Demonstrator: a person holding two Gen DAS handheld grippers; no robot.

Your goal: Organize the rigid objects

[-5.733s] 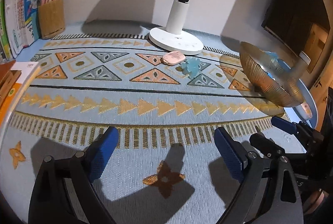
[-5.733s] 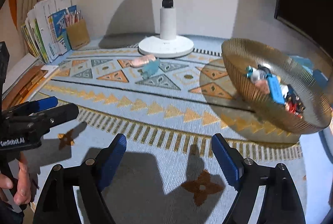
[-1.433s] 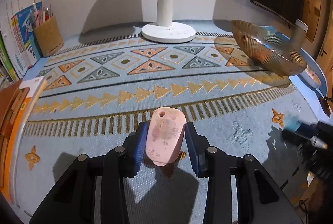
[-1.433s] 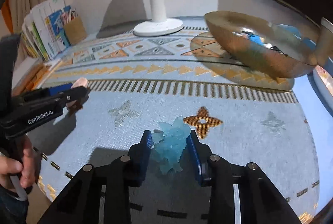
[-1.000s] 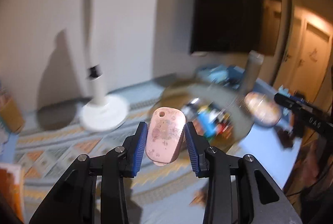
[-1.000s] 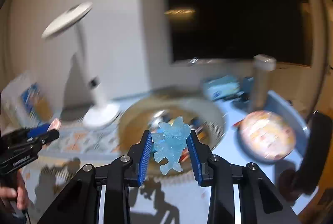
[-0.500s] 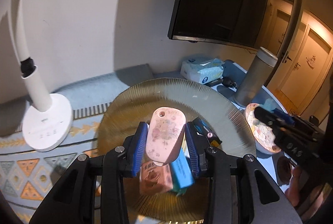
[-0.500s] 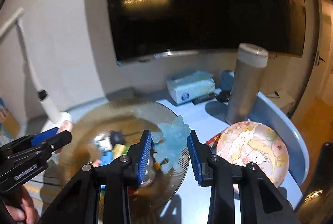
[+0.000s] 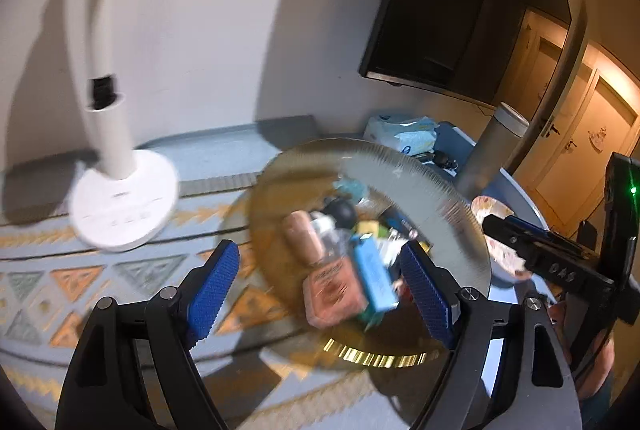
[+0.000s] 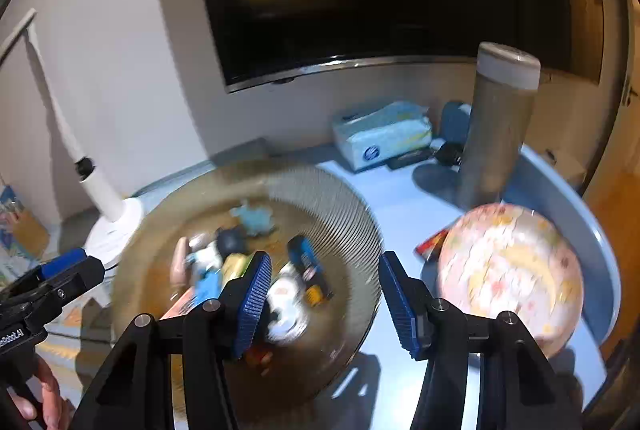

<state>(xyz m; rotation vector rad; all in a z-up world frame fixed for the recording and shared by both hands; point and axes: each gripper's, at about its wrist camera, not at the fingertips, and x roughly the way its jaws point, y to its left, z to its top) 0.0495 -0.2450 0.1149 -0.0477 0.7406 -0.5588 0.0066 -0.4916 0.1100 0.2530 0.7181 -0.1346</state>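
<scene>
Both items lie in the amber bowl (image 9: 420,166): pink tag (image 9: 302,236) near centre, blue figure (image 10: 254,216) at 12 o'clock. Left gripper (image 9: 326,286) and right gripper (image 10: 324,298) hang wide, empty; lift straight up, clear of the rim

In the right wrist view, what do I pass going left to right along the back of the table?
Lamp base → amber glass bowl → tissue pack → tall cylinder canister.

Amber ribbed bowl (image 10: 340,206), blue triangle-patterned cloth (image 9: 80,278).
</scene>
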